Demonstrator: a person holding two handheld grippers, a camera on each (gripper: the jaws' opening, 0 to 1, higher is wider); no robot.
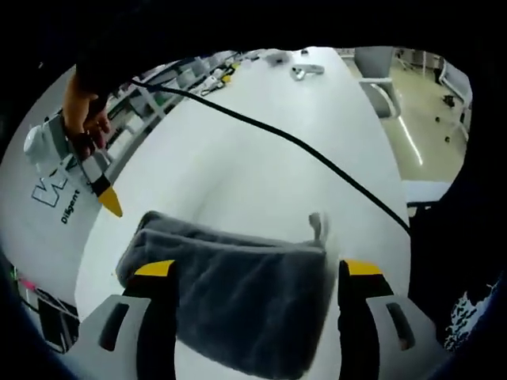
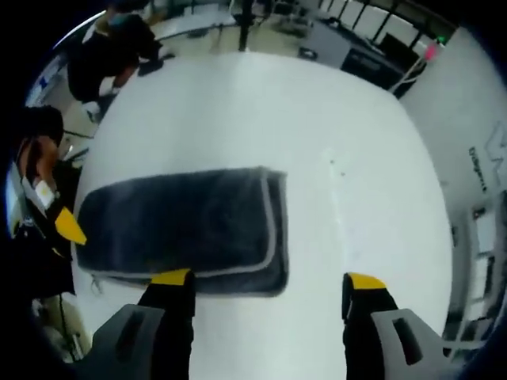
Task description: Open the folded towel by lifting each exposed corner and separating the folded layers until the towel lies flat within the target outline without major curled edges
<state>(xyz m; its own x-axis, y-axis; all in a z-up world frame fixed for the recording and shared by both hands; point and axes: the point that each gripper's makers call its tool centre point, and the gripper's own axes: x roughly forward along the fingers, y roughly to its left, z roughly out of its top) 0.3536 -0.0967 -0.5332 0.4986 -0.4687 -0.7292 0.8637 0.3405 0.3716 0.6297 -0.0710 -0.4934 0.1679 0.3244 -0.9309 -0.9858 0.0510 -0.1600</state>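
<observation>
While my two claws hover over the white counter point(image 2: 317, 127), I count one dark grey towel point(image 1: 238, 301), folded in layers, lying flat on it, with one black cable point(image 1: 317, 154) trailing across the counter beyond. My left claw point(image 1: 257, 271) has its yellow-tipped jaws spread wide apart, straddling the towel from above without gripping it, and at the left edge of that view a hand point(image 1: 83, 111) holds the right claw tilted down toward the towel's far corner. My right claw point(image 2: 268, 279) is also parted and empty, its left jaw tip over the towel's near edge.
</observation>
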